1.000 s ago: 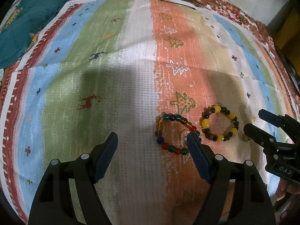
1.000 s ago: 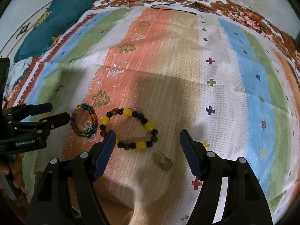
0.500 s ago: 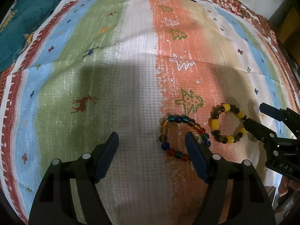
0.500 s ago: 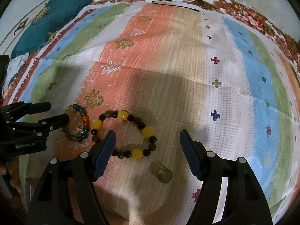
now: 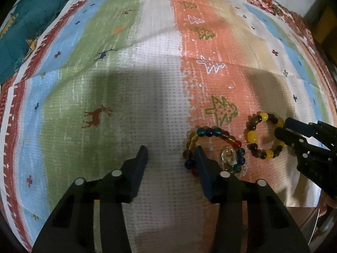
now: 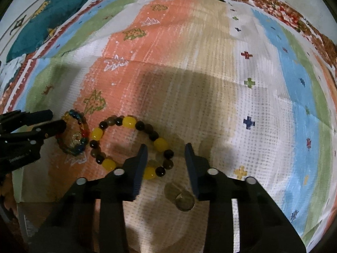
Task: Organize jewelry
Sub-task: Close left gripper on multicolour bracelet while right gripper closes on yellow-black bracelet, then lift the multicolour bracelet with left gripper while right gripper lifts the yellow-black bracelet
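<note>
A striped, patterned cloth (image 5: 160, 109) covers the surface under me. My left gripper (image 5: 171, 155) is closing on bare cloth, with the multicoloured bead bracelet (image 5: 214, 149) just outside its right finger. My right gripper (image 6: 166, 152) is closing too, the yellow-and-brown bead bracelet's (image 6: 131, 145) near edge between its fingers, not yet pinched.

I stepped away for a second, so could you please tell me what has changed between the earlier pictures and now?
Both hand-held grippers narrowed and their jaws are closing. The left has one finger at the multicolour bracelet, nothing visibly pinched. The right closes around the near side of the yellow bracelet, not yet pressing. Both bracelets, the coin and the cloth stayed put.
</note>
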{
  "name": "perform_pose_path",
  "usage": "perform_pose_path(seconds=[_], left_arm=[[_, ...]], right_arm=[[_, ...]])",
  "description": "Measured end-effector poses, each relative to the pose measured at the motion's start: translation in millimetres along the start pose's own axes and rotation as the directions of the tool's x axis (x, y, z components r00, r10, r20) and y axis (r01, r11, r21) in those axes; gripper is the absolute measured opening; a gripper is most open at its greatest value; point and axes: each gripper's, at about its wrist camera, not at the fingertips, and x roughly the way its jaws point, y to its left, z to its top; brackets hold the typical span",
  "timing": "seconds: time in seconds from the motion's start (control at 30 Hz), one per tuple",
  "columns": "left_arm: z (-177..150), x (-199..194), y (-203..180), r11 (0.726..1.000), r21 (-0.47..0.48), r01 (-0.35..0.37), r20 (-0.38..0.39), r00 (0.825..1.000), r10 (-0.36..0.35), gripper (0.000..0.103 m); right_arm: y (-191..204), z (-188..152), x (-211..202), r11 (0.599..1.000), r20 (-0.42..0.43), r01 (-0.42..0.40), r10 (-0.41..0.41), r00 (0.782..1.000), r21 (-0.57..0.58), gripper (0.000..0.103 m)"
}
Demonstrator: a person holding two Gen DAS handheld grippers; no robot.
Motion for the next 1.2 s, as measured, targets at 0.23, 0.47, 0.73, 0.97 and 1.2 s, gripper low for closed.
perform_pose_path(seconds=[0.23, 0.47, 0.73, 0.97, 1.2], left_arm=[[-0.6, -1.3, 7.2, 1.000, -0.013, 0.013, -0.008, 1.000, -0.013, 0.011], [-0.2, -8.4, 10.3, 0.998, -0.032, 0.045, -0.009, 0.999, -0.046, 0.009], [-2.0, -28.7, 5.8, 0.994, -0.047, 0.097, 0.031, 0.995, -0.095, 0.009], [-1.9, -44.4, -14.9, 0.991, -0.012, 0.132, 0.073, 0.989, -0.131, 0.009], [-5.1, -56.0, -33.4, 0.988, 0.023, 0.152, 0.099, 0.983, -0.154, 0.009]], right_arm=[[-2.3, -2.1, -0.4, 1.000, -0.004, -0.014, 0.014, 1.000, 0.009, 0.017], [-0.7, -1.9, -3.7, 1.000, 0.004, -0.017, 0.017, 1.000, -0.002, 0.010], [1.0, 0.6, -23.7, 0.999, 0.043, -0.051, 0.051, 0.998, 0.000, 0.010], [12.5, -2.0, -42.2, 0.997, 0.071, -0.081, 0.081, 0.994, -0.007, 0.010], [12.9, -7.8, -57.4, 0.996, 0.099, -0.086, 0.086, 0.991, -0.002, 0.010]])
